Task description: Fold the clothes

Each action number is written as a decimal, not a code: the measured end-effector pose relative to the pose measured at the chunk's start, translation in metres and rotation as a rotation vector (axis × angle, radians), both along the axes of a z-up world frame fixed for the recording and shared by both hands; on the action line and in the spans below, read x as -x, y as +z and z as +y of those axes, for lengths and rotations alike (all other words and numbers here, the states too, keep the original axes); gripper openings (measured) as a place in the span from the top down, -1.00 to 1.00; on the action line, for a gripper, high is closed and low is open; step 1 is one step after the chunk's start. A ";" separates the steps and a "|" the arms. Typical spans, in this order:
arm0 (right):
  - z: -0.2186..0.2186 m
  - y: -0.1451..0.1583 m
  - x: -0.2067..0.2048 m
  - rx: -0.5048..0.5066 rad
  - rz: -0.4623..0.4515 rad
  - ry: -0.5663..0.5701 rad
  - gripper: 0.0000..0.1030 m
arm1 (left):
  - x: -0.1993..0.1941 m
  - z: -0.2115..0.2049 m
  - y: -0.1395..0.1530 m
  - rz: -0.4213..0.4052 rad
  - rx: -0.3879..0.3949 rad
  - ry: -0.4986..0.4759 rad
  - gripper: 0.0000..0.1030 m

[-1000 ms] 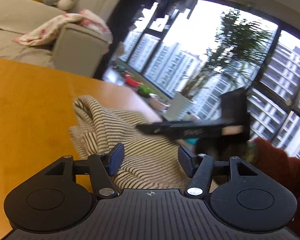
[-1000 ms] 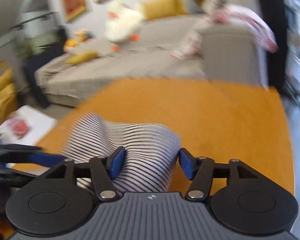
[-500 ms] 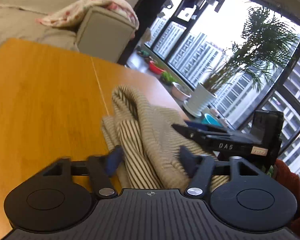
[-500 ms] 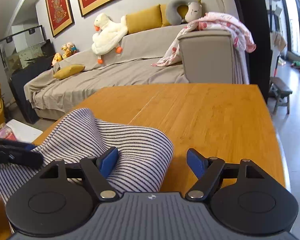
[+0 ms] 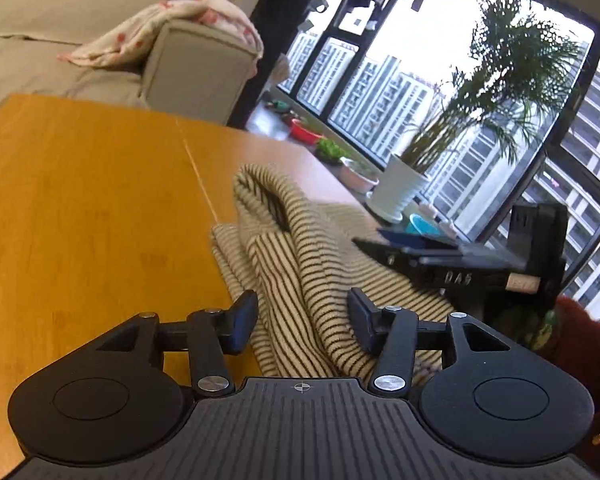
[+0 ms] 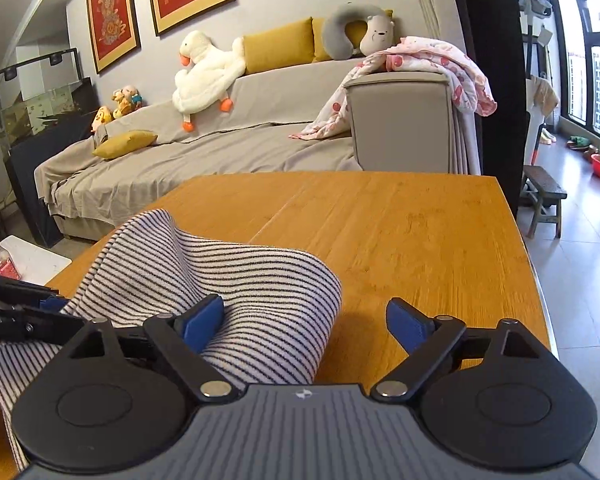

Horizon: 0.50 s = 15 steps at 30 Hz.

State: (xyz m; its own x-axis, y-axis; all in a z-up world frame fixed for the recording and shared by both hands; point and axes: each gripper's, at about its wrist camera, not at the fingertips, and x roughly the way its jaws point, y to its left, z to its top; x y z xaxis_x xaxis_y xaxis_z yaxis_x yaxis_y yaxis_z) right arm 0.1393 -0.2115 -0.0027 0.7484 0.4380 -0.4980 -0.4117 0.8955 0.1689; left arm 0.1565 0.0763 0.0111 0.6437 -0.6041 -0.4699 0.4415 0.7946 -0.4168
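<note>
Lying bunched: the striped garment [image 5: 300, 264] sits on the wooden worktop [image 5: 80, 208] near its edge, one ridge humped up and the cloth falling in loose folds toward both grippers; part of it runs under the tools and cannot be followed.
Fold state: the heap would fit a fold half gathered as well as a piece not yet laid flat — the pictures do not settle which.
Left gripper [image 5: 302, 314]: jaws apart, a thick roll of cloth lying between the pads, nothing pinched.
Right gripper [image 6: 304, 322]: jaws wide apart; the left pad presses against the garment's rounded fold [image 6: 228, 280], the other stands over bare wood.
Risk, layers: closing on the roll could catch several layers at once, so a lift would drag the whole heap, not one edge.
Risk, slip: a pinch on the rounded fold rather than a hem may slide off — soft knit gives little to hold.
Risk, edge: the cloth lies close to the worktop's side; a pull that way could spill it to the floor.
Risk, collision: the two grippers work near each other over the same bundle and could knock together.
</note>
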 end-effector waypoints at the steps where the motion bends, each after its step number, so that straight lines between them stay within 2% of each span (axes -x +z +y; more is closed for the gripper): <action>1: 0.000 0.000 0.001 0.002 -0.002 -0.005 -0.73 | 0.002 0.003 0.009 -0.037 -0.015 0.012 0.00; 3: -0.001 0.000 0.001 -0.006 0.002 -0.010 -0.73 | 0.002 0.007 0.025 -0.078 0.016 0.008 -0.01; 5: -0.001 0.000 0.002 -0.012 0.004 -0.016 -0.73 | -0.007 0.007 0.036 -0.066 0.088 -0.021 -0.10; 7: -0.001 0.000 0.004 -0.014 0.002 -0.023 -0.73 | -0.024 0.001 0.035 -0.018 0.121 -0.043 -0.17; 10: 0.000 0.000 0.007 -0.015 -0.004 -0.032 -0.73 | -0.058 -0.012 0.018 0.101 0.090 -0.014 -0.14; 11: 0.001 0.001 0.009 -0.015 -0.008 -0.034 -0.73 | -0.067 -0.013 0.014 0.124 0.108 -0.011 -0.14; 15: 0.002 0.001 0.012 -0.006 -0.024 -0.033 -0.74 | -0.089 -0.006 0.015 0.116 0.275 -0.024 -0.11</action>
